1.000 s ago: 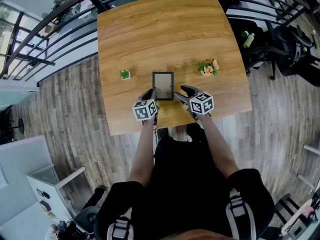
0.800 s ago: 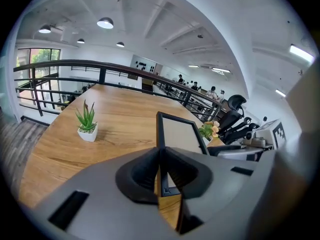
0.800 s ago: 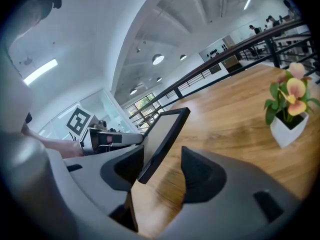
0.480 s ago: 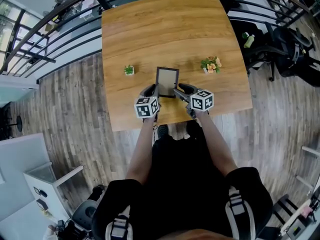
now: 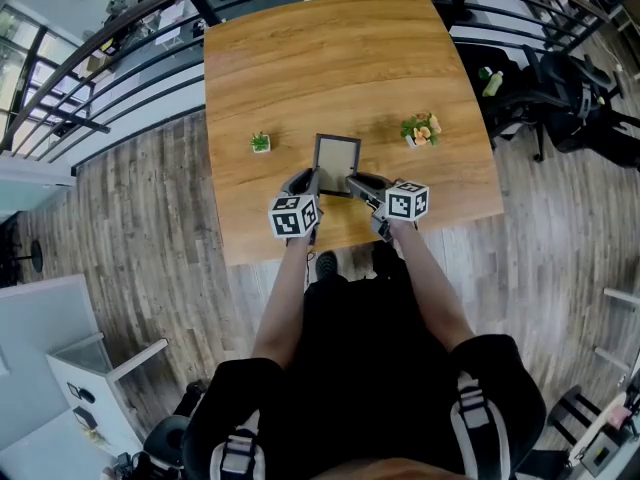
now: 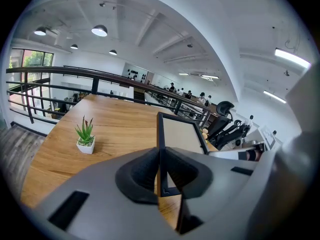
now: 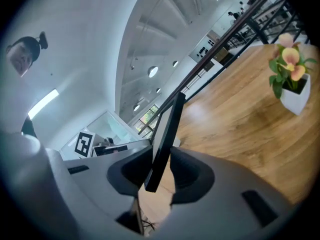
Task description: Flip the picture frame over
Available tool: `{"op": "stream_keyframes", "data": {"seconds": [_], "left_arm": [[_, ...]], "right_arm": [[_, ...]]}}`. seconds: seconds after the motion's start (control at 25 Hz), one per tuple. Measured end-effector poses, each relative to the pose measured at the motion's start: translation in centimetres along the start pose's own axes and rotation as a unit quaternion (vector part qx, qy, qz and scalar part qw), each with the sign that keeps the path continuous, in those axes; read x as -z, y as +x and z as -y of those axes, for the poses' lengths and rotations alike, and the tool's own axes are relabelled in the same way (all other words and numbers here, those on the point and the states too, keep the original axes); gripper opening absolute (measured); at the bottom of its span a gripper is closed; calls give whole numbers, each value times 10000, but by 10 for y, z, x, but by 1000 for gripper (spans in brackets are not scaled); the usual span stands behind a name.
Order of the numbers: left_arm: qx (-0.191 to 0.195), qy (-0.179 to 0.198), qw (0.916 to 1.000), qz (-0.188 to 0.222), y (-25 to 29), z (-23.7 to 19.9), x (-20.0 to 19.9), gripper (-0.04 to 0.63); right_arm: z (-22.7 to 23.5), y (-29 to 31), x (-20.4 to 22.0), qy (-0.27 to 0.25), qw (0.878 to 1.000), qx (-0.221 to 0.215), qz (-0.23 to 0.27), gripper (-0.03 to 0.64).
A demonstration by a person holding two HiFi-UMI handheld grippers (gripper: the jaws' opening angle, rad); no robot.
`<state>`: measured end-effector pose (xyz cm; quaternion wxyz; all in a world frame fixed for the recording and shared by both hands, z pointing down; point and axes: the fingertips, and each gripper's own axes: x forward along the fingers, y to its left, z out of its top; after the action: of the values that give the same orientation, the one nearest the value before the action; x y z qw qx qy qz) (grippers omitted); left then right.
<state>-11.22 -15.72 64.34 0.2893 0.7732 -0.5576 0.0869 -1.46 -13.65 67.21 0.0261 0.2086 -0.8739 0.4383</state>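
The frame is held up, almost upright, over the table just above the centre of the head view, so the flip seems to be in its middle part. The left gripper is nearly closed and pinches the frame's left edge. The right gripper has just been closing its jaws, which now seem to press the right edge. Next, I think, both hands must turn the frame over together and lay it on its other face without slipping.
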Motion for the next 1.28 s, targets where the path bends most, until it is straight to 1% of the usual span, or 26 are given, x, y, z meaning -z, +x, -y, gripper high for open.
{"op": "stream_keyframes", "data": {"seconds": [0.16, 0.24, 0.4, 0.64, 0.8, 0.96, 1.08, 1.28], "left_arm": [[83, 31, 10000, 15, -2, -1, -3, 59], [117, 16, 9999, 30, -3, -4, -6, 58], [218, -11, 9997, 70, -5, -6, -9, 58], [314, 185, 9993, 127, -6, -1, -12, 58], [277, 347, 9988, 221, -8, -2, -16, 58], [333, 323, 9983, 362, -12, -1, -25, 60], [506, 273, 9971, 499, -16, 6, -35, 60], [866, 284, 9943, 557, -19, 27, -44, 64]], "right_arm": [[-6, -1, -5, 375, 9987, -263, 201, 98], [-12, 0, -6, 462, 9979, -383, 259, 93], [-25, -1, -9, 345, 9971, -583, 334, 89], [-26, -3, -12, 351, 9970, -488, 481, 73], [-30, -1, -12, -142, 9983, -300, 482, 71], [-30, 2, -10, -778, 9963, 55, 366, 71], [-29, 5, -6, -1094, 9933, 263, 260, 71], [-29, 9, -7, -1566, 9855, 616, 221, 71]]}}
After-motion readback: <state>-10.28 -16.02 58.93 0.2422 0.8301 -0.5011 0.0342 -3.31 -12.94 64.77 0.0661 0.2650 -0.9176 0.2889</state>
